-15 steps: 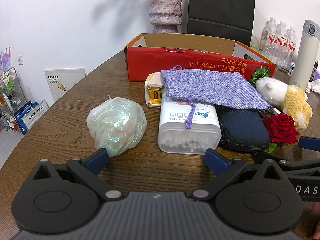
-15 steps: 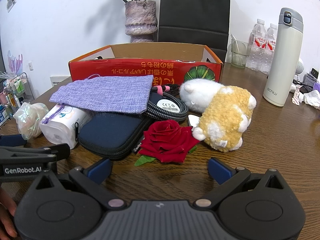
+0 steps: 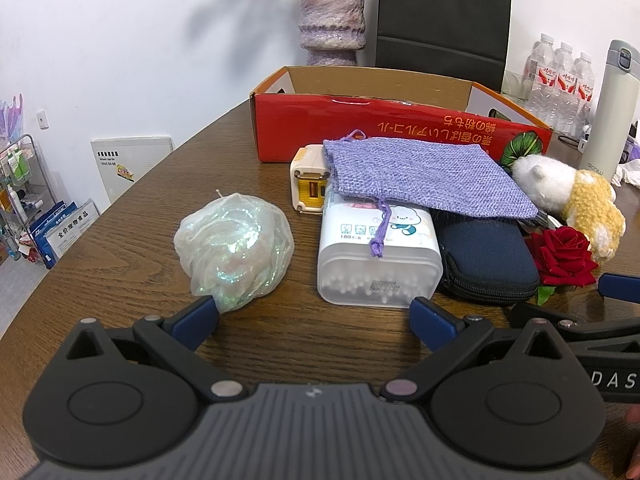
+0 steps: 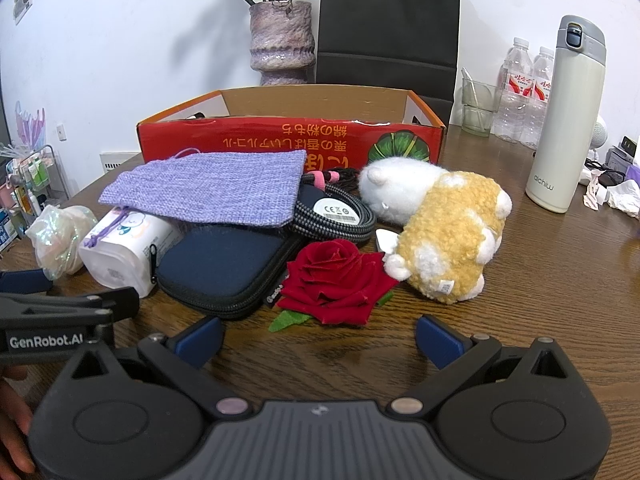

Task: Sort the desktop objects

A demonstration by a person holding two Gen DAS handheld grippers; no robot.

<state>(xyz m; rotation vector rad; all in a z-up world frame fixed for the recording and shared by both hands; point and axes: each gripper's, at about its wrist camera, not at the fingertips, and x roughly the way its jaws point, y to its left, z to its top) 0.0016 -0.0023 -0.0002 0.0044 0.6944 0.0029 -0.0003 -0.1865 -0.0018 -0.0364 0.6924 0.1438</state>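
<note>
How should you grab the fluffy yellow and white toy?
Probably across the plush toy's yellow middle, coming down from above. It lies on its side, soft and rounded, so it should squash between the fingers. The right hand-held gripper is open in front of it; the rose touches its paw side.

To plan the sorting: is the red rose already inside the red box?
No, the red rose lies on the table, in front of the red box.

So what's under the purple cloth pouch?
The purple pouch lies over the cotton swab box, the navy zip case and the coiled cable. Anything further beneath it is hidden.
</note>
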